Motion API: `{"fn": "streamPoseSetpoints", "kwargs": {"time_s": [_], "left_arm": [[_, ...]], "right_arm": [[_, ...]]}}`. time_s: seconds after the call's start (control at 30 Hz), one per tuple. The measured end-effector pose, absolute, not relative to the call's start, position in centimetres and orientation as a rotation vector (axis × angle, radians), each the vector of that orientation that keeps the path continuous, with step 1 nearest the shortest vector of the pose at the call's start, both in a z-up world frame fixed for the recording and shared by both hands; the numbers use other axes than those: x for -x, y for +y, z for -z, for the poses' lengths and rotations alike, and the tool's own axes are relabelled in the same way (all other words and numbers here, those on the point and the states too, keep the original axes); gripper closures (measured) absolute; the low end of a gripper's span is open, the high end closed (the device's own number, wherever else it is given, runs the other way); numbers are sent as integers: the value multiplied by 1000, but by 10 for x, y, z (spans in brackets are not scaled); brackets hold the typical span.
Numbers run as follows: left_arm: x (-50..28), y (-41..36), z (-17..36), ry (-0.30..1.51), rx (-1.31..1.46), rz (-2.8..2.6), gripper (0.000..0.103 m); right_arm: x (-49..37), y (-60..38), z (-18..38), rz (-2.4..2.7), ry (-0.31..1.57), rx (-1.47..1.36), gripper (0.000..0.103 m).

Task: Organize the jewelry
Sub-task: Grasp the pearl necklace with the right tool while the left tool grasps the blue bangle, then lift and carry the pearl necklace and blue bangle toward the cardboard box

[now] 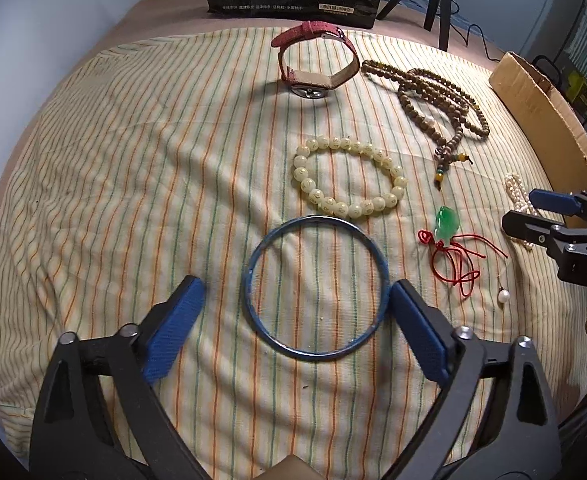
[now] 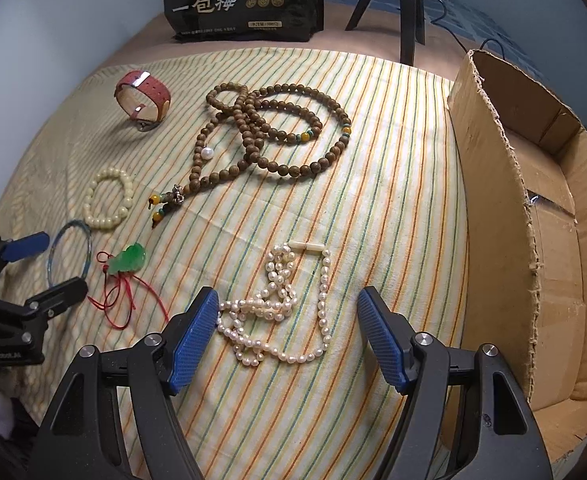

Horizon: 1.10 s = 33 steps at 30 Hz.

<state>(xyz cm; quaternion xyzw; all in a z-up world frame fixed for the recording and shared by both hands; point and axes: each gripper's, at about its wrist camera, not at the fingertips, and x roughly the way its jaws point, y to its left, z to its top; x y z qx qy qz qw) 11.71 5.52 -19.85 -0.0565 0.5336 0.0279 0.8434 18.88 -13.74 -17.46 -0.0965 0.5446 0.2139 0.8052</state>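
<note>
Left gripper (image 1: 297,302): we hold it spread and empty, pointing steeply down at the striped cloth (image 1: 133,200). No earlier view lets us judge any motion.
Blue bangle (image 1: 249,276): it lies flat between our left fingers. The right-hand finger sits at or touching its rim, though we cannot tell whether there is contact. The other finger stands clear of the opposite side.
Right gripper (image 2: 287,312): released, nothing clasped, and also tilted downward.
Pearl necklace (image 2: 281,304): it is heaped in loose loops on the cloth between our right fingers. The pile sits closer to the left-hand finger, where a strand reaches or passes behind the tip, and its long run points away from us.
Key relation: each piece lies ahead of and below its own fingers, the bangle for the left hand and the pearls for the right.
Cardboard box (image 2: 493,200): open, just right of the pearls, and nearer our right hand. We judge it the likely destination.
Other pieces: cream bead bracelet (image 1: 349,178), green pendant on red cord (image 1: 447,220), brown bead strand (image 2: 269,128) and pink-strapped watch (image 2: 143,98), all on the cloth.
Next, in our judgement: close on both pieces.
</note>
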Motion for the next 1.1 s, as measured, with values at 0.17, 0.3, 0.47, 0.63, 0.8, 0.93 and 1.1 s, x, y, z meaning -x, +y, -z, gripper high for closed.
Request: {"fn": "streamPoseSetpoints", "kwargs": {"time_s": [0.17,0.3,0.47,0.63,0.8,0.93,1.1], "left_arm": [[-116,63,194,1120,110,-79,28],[-110,66,191,1118,116,-79,30],[-104,70,186,1112,142,-81,30],[-101,76,181,1105,175,-84,30],[-95,76,170,1073,185,-83,30],[-92,72,160,1045,177,-77,30],[-89,67,153,1025,167,-74,30]], "right_arm": [[-191,-140,173,-486,1173,186,60],[-189,-140,173,-513,1179,167,84],[-184,-135,171,-533,1172,182,96],[-183,-135,168,-523,1151,186,96],[-180,-143,155,-516,1114,164,96],[-178,-150,140,-520,1075,150,97],[-180,-152,136,-524,1065,146,96]]}}
